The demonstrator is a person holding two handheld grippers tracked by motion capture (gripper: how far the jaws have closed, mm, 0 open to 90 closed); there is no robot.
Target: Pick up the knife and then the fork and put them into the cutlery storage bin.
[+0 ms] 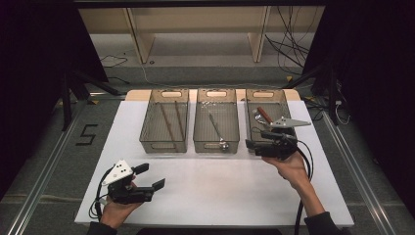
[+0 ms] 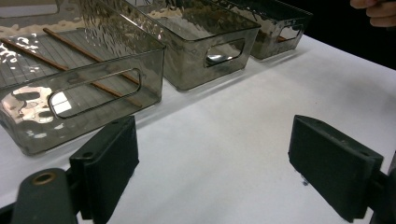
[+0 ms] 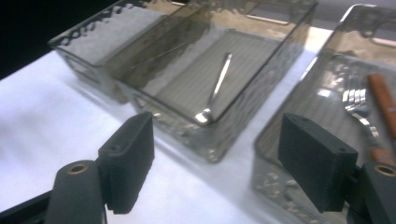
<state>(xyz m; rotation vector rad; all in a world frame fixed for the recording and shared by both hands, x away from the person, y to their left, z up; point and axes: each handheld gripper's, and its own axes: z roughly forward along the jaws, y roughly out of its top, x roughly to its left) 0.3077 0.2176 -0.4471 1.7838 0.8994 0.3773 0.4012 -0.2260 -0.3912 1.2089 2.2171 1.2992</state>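
Fork (image 3: 359,105) clear in right gripper view | chopsticks (image 2: 70,58) in left | both grippers apart, empty

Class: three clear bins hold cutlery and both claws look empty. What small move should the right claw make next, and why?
Probably draw the right claw back off the right bin. Its jaws stand open with nothing between them, the fork already lies inside, and the table holds nothing else to sort.

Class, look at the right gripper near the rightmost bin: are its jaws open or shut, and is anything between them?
Open. The right gripper shows its two black jaws standing far apart, with nothing between them; beyond lies the bin holding a fork.
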